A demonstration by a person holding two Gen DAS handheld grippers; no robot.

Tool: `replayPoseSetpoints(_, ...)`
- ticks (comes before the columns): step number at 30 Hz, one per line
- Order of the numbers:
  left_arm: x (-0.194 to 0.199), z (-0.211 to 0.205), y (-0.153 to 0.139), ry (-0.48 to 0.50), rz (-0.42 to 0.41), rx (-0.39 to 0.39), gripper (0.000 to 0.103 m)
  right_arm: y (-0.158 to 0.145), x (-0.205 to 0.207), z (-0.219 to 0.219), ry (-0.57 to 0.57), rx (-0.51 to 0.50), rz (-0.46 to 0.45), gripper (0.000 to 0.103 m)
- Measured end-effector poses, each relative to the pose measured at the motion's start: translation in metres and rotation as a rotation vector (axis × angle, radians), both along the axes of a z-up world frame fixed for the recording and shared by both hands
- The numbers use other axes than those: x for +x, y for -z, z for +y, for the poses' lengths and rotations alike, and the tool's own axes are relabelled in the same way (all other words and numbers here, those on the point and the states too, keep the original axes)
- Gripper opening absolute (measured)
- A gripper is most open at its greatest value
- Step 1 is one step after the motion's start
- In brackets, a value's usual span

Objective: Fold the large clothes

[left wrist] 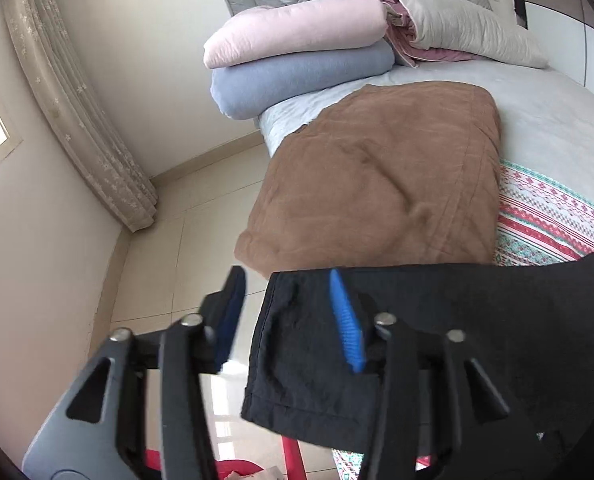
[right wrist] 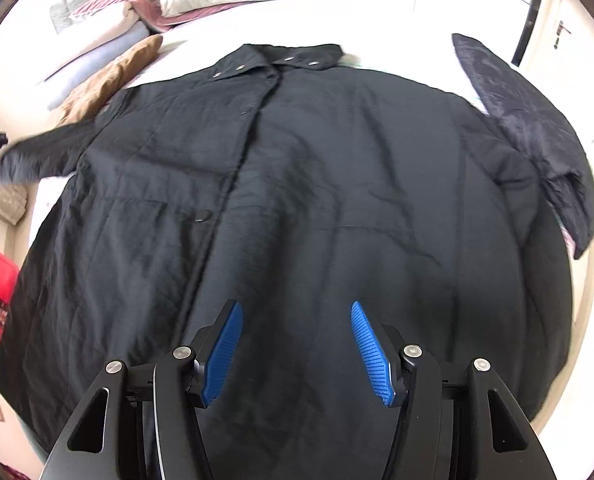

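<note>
Coat: a large black coat [right wrist: 317,184] is lying spread flat, front up, over most of the bed [right wrist: 397,12], its collar toward the pillows and its hem toward the right wrist camera.
Coat front: the placket is lying closed, with metal snaps showing along the collar.
Left sleeve end: a black cuff [left wrist: 309,344] is hanging just off the bed's edge over the tiled floor [left wrist: 177,264], right beside the left claw.
Right sleeve: it is lying stretched toward the far right edge of the bed, its end folded back.
Left claw [left wrist: 291,320]: its jaws are standing apart; the cuff's edge is sitting between them, against the right-hand blue pad [left wrist: 347,324], while the other pad is clear of the cloth, so nothing is being pinched.
Right claw [right wrist: 297,344]: it is hovering open above the coat's lower middle, gripping nothing.
Brown cushion [left wrist: 377,176]: it is resting on the bed just beyond the cuff.
Pillows: a pink pillow [left wrist: 297,32] is sitting stacked on a blue pillow [left wrist: 297,76] at the bed's head.
Patterned blanket [left wrist: 549,216]: it is showing beside the brown cushion.
</note>
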State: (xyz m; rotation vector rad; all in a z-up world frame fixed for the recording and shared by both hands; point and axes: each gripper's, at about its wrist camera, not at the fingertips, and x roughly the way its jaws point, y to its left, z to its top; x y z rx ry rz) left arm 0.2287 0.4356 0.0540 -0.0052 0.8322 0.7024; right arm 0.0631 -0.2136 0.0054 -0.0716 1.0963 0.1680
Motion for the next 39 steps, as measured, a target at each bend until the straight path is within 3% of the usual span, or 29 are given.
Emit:
replayPoseSetpoints(1, -0.007, -0.009, -0.005, 0.021, -0.022, -0.02, 0.071, -0.004, 0.0, -0.013, 0.022, -0.014, -0.011, 0.058)
replayPoseSetpoints(5, -0.021, -0.051, -0.026, 0.149, -0.073, -0.152, 0.08, -0.022, -0.003, -0.068, 0.129, -0.077, -0.053, 0.066)
replayPoseSetpoints(10, -0.025, -0.116, -0.043, 0.333, -0.059, -0.336, 0.081, -0.029, -0.004, -0.154, 0.299, -0.087, -0.05, 0.071)
replayPoseSetpoints(19, -0.047, -0.259, -0.051, 0.625, 0.027, -0.38, 0.082, 0.016, -0.001, -0.274, 0.498, 0.002, 0.056, 0.073)
replayPoseSetpoints(24, -0.069, -0.32, -0.036, 0.753, 0.065, -0.4, 0.082, 0.053, -0.006, -0.315, 0.565, 0.186, 0.072, 0.074)
replayPoseSetpoints(28, -0.084, -0.351, -0.021, 0.804, 0.063, -0.427, 0.082, 0.072, -0.008, -0.338, 0.597, 0.256, 0.034, 0.074)
replayPoseSetpoints(39, -0.093, -0.383, 0.027, 0.786, 0.11, -0.613, 0.082, 0.132, -0.031, -0.378, 0.653, 0.657, 0.003, 0.076)
